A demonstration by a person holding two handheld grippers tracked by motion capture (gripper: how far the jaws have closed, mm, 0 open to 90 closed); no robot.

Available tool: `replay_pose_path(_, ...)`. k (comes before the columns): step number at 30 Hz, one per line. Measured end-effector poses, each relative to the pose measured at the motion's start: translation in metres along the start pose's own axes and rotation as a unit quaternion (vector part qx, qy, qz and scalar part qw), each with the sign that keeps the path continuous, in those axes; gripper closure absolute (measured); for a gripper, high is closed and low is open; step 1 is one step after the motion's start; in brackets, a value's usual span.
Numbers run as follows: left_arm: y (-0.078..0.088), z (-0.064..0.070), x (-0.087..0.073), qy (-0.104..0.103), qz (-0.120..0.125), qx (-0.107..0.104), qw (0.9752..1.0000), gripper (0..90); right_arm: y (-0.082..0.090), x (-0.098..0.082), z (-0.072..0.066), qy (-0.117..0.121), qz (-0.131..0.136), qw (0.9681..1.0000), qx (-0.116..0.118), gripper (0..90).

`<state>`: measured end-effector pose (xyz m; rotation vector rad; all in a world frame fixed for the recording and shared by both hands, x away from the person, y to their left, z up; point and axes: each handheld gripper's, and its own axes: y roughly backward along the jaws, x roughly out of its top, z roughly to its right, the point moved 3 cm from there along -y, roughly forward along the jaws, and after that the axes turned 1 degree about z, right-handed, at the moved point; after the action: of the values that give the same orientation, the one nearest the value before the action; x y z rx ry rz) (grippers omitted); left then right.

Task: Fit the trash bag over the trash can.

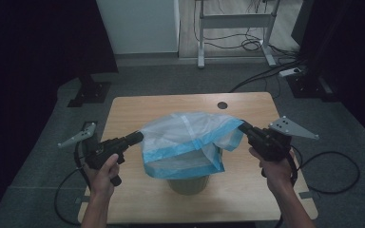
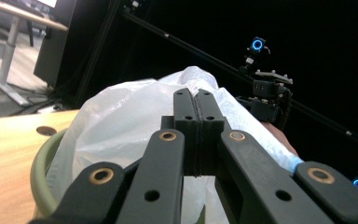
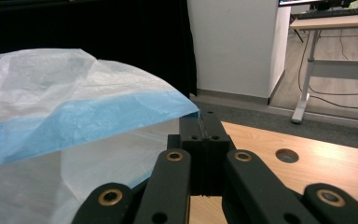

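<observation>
A translucent white plastic bag [image 1: 185,135] with a blue band drapes over a small green bin [image 1: 188,185] at the middle of the wooden table [image 1: 138,107]. My left gripper [image 1: 138,138] is shut on the bag's left edge. My right gripper [image 1: 242,126] is shut on its right corner, and the bag is stretched between them above the bin. In the left gripper view the closed jaws [image 2: 196,105] press against the bag [image 2: 121,116] above the bin's rim [image 2: 39,168]. In the right gripper view the blue band [image 3: 88,121] ends at the closed jaws [image 3: 200,122].
A round hole [image 1: 222,105] sits near the table's far edge. Cables [image 1: 332,156] trail on the grey floor at both sides. A white desk frame [image 1: 233,21] and a dark stand base [image 1: 89,92] are beyond the table. The other gripper [image 2: 268,95] faces the left gripper across the bag.
</observation>
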<state>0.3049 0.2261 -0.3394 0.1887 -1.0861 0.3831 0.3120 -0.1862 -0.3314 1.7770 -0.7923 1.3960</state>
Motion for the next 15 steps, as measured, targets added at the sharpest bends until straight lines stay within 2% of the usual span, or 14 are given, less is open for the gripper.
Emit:
replay_pose_path(1,0.001,-0.003,-0.003,0.014,-0.002,-0.001,0.9999,88.9,0.003,0.0,0.003,0.0,0.001,1.0,-0.001,89.0)
replay_pose_path(3,0.002,-0.007,-0.007,0.022,-0.003,0.001,0.9997,88.9,0.006,-0.003,0.005,0.001,0.001,1.0,-0.003,88.9)
replay_pose_path(10,0.002,-0.013,-0.026,0.03,-0.021,0.007,0.9993,88.7,0.0,-0.022,0.012,0.002,-0.019,0.9998,-0.009,86.3)
replay_pose_path(11,0.002,-0.014,-0.031,0.03,-0.022,0.012,0.9992,88.6,-0.006,-0.029,0.017,-0.009,-0.016,0.9998,-0.005,81.2)
replay_pose_path(12,0.002,-0.014,-0.031,0.03,-0.022,0.012,0.9992,88.6,-0.006,-0.029,0.017,-0.009,-0.016,0.9998,-0.005,81.2)
replay_pose_path(13,0.002,-0.014,-0.034,0.03,-0.02,0.012,0.9993,88.5,-0.011,-0.035,0.021,-0.02,-0.008,0.9998,-0.002,66.5)
replay_pose_path(14,0.002,-0.014,-0.035,0.029,-0.019,0.014,0.9993,88.5,-0.011,-0.035,0.021,-0.02,-0.008,0.9998,-0.002,66.5)
replay_pose_path(15,0.002,-0.014,-0.037,0.026,-0.019,0.018,0.9993,88.4,-0.012,-0.036,0.022,-0.027,-0.004,0.9996,0.0,59.5)
